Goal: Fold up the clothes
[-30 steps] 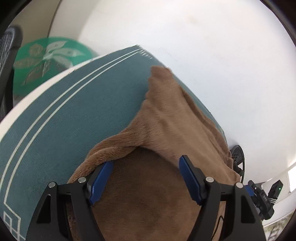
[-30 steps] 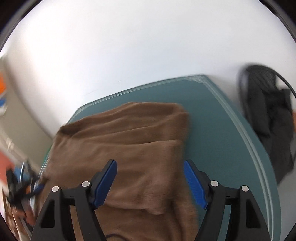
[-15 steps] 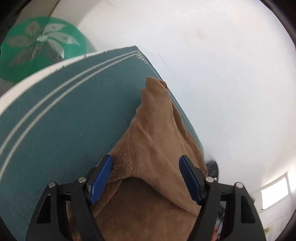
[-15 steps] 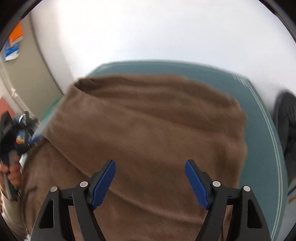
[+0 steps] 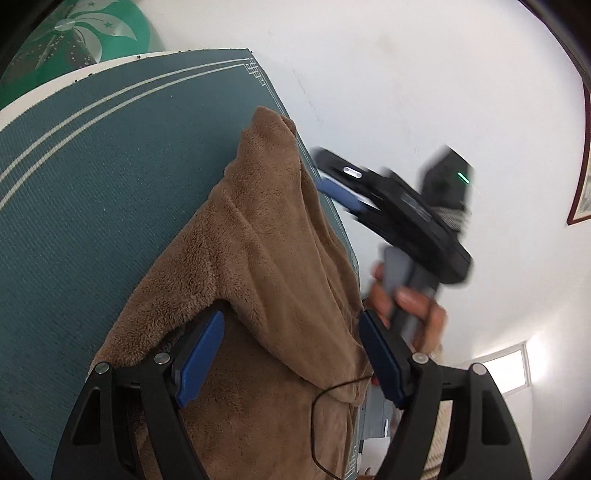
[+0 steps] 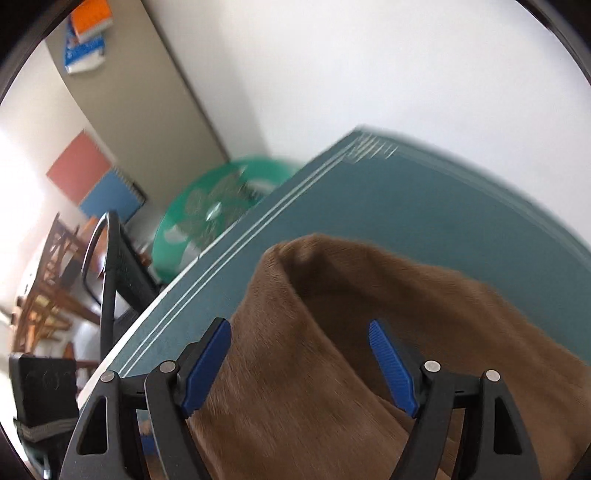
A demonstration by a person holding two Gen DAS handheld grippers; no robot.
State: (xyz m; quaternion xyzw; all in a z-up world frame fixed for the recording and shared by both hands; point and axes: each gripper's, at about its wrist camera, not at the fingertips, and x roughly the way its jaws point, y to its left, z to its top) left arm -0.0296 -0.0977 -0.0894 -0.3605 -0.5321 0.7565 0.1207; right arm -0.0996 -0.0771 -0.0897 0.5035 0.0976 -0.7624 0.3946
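Teal mat | brown fleece garment lengthwise toward far corner

1. Left wrist view: sits right over the brown fleece garment, facing toward 12 o'clock along the teal mat, white wall behind.
2. Right wrist view: also close over the garment, tilted, facing the room's corner toward 10 o'clock.
3. Shared: garment, mat, green disc.

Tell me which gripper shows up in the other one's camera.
The right gripper: it appears blurred beside the brown garment in the left wrist view. The right wrist view shows no left gripper.
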